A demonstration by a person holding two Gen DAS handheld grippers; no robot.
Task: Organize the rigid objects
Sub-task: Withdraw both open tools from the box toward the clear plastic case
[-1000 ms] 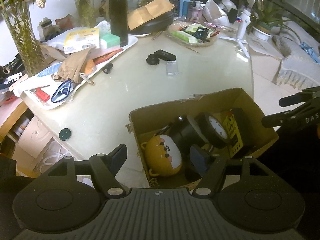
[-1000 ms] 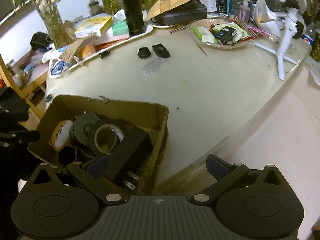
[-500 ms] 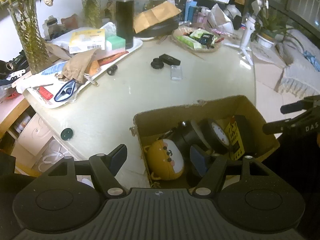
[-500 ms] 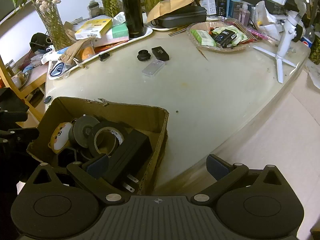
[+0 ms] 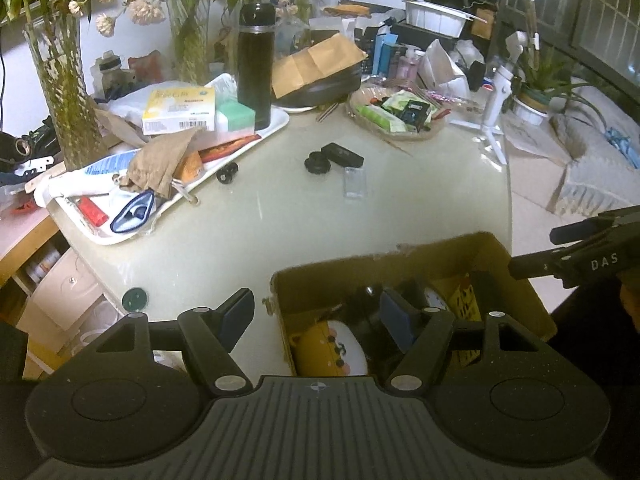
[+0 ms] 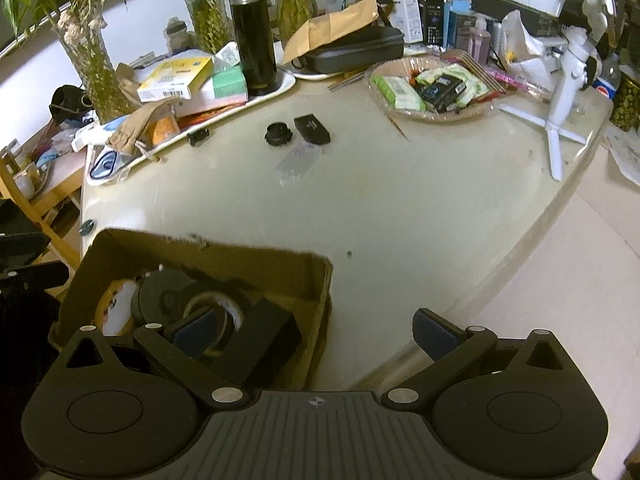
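Note:
An open cardboard box [image 5: 400,258] [image 6: 208,246] stands at the near edge of the pale table [image 5: 280,220]. Inside lie a yellow round toy [image 5: 332,350], a tape roll [image 6: 224,308], a black plug adapter [image 6: 266,338] and a dark round disc [image 6: 168,292]. My left gripper [image 5: 316,312] is open and straddles the box's left wall, with its right finger over the contents. My right gripper [image 6: 312,330] is open astride the box's right wall. Farther back on the table lie a black cap [image 5: 318,164], a small black case [image 5: 342,155], a clear plastic case [image 5: 355,184] and a short black cylinder [image 5: 227,172].
A white tray [image 5: 276,128] of clutter with a black flask [image 5: 256,68] fills the back left, beside glass vases [image 5: 60,92]. A dish of packets [image 5: 400,116] and a white tripod [image 5: 496,112] stand at the back right. The table's rounded edge drops to the floor on the right.
The left gripper has tipped up a little, so the box sits lower in its view. Both grippers stay open with nothing in them. The box's contents have not moved.

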